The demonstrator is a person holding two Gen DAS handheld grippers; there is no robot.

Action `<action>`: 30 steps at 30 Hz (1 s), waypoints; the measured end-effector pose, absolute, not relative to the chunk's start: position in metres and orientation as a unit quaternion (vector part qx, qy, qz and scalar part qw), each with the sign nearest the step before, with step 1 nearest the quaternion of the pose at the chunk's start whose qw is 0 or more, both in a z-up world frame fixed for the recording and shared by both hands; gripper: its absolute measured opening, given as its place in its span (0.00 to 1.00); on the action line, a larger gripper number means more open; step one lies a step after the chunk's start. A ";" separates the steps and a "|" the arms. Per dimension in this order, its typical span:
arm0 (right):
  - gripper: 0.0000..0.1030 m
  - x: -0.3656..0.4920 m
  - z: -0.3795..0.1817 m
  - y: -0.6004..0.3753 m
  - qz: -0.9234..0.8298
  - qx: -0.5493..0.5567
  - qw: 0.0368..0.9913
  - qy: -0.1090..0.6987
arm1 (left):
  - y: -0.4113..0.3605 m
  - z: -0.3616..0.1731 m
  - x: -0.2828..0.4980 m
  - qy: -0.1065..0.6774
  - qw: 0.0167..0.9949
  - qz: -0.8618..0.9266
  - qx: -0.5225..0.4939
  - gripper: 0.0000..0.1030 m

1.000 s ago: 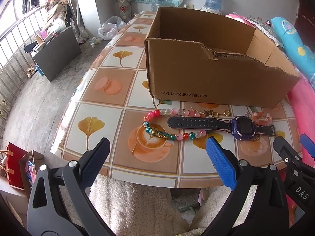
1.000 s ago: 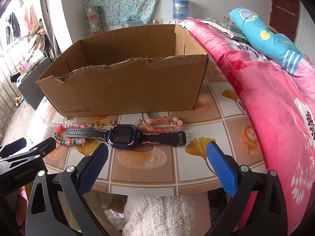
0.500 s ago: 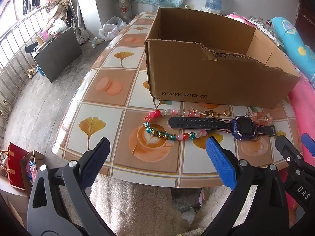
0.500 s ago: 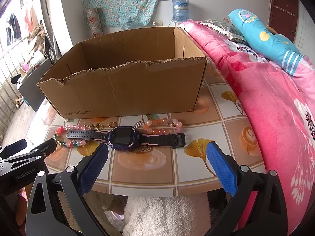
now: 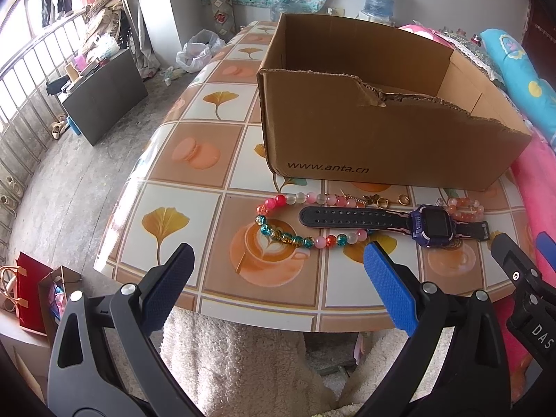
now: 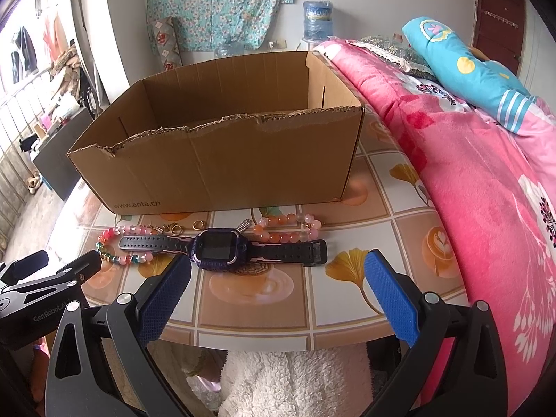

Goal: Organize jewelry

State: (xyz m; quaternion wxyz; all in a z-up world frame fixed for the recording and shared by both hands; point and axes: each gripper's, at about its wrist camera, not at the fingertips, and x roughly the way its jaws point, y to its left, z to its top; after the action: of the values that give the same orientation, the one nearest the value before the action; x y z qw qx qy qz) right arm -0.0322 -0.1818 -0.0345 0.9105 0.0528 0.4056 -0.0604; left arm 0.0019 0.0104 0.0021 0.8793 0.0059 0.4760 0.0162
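A purple smartwatch [image 5: 432, 224] [image 6: 220, 252] with a black strap lies flat on the tiled table [image 5: 194, 187] in front of an open cardboard box [image 5: 382, 146] [image 6: 222, 166]. A multicoloured bead necklace [image 5: 295, 238] [image 6: 118, 259] loops around the strap's left end. An orange and pink bead bracelet [image 6: 288, 227] [image 5: 467, 206] lies right of the watch. Small gold rings [image 5: 392, 201] [image 6: 198, 224] and clasps sit by the box's front wall. My left gripper [image 5: 278, 278] is open near the front table edge, short of the necklace. My right gripper [image 6: 278, 281] is open just in front of the watch.
A pink floral blanket [image 6: 486, 180] with a blue pillow [image 6: 469, 73] borders the table on the right. A white fleecy cover [image 5: 236, 358] lies below the table's front edge. A dark cabinet [image 5: 104, 93] and bags [image 5: 31, 295] stand on the floor at left.
Both grippers have crept slightly forward toward the table, so the jewelry and box sit a little closer. Nothing was touched; both stay open.
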 end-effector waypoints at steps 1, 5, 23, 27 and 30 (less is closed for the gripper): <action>0.95 -0.032 -0.035 -0.182 -0.060 0.053 0.910 0.406 | 0.010 0.002 0.002 0.476 0.879 0.016 0.006 0.92; 0.95 -0.032 -0.035 -0.181 -0.061 0.053 0.911 0.405 | 0.011 0.002 0.002 0.475 0.880 0.016 0.005 0.92; 0.95 -0.035 -0.030 -0.185 -0.060 0.053 0.920 0.384 | 0.014 0.001 0.000 0.463 0.886 0.015 0.011 0.92; 0.95 -0.038 -0.025 -0.187 -0.040 0.053 0.928 0.368 | 0.024 -0.002 -0.002 0.459 0.889 0.010 0.007 0.92; 0.95 -0.040 -0.021 -0.186 -0.019 0.040 0.934 0.354 | 0.032 -0.003 -0.005 0.450 0.893 -0.002 0.004 0.92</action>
State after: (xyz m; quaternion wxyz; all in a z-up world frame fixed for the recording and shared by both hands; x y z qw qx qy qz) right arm -0.0395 -0.1860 -0.0215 0.9341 0.0399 0.3542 -0.0188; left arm -0.0053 0.0320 -0.0030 0.8930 0.0036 0.4500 -0.0020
